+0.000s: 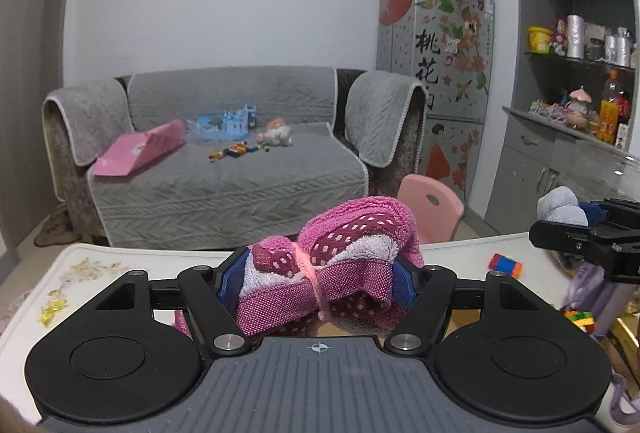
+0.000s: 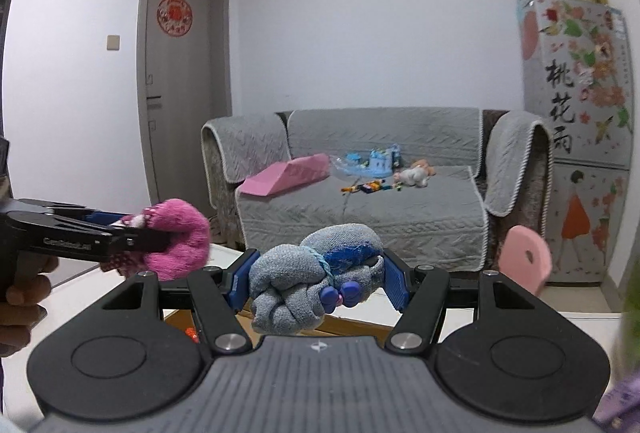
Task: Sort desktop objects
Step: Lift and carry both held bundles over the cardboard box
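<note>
The pink sock bundle (image 1: pixel 320 273) is pinched by the left claw (image 1: pixel 316 283), the grey sock bundle (image 2: pixel 316 285) by the right claw (image 2: pixel 316 283) (at three o'clock), both lifted above the tabletop (image 1: pixel 120 265), presumably for sorting.

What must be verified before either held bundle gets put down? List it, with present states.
1. Left gripper shut on pink sock bundle: ok.
2. Right gripper shut on grey sock bundle: ok.
3. Both bundles lifted off the white table: ok.
4. Grippers apart, not touching each other: ok.
5. Bin or spot for the bundles in view: cannot tell.
6. Striped toy block on the table, away from both grippers: ok.
</note>
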`<state>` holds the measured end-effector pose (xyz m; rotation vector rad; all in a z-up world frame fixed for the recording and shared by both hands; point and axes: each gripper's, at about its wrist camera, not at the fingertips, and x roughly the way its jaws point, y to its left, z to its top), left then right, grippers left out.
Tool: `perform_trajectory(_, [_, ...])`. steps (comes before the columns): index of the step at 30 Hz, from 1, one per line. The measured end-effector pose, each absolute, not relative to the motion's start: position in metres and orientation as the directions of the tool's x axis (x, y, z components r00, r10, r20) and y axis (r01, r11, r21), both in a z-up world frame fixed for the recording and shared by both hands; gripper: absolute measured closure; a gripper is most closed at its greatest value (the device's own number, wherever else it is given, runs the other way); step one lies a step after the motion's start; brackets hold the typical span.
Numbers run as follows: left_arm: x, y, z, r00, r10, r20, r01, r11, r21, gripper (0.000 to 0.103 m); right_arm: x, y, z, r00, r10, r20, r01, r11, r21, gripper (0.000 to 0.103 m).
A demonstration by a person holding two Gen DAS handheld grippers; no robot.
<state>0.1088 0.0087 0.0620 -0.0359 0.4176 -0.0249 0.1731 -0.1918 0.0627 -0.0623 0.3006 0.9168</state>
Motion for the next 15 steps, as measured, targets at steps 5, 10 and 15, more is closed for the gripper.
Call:
perform_trajectory(5, [0.133,0.019,0.046,0.899,-0.062,-0.433,0.039,0.997,-0.062,0.028,0.190,-0.189,0.047,0.518,0.797,-0.311,-0.809,0.574,0.123,0.043])
perform_trajectory(10, [0.149,0.024,0.029,0.878,-0.058,-0.476,0.033,0.998,-0.059,0.028,0.199,-0.185,0.037,0.477,0.811,-0.339,-0.816,0.552,0.171,0.043])
perform_trajectory(15, [0.163,0.028,0.017,0.858,-0.060,-0.510,0.028,0.997,-0.070,0.028,0.196,-0.173,0.036,0.455,0.807,-0.377,-0.820,0.544,0.175,0.042])
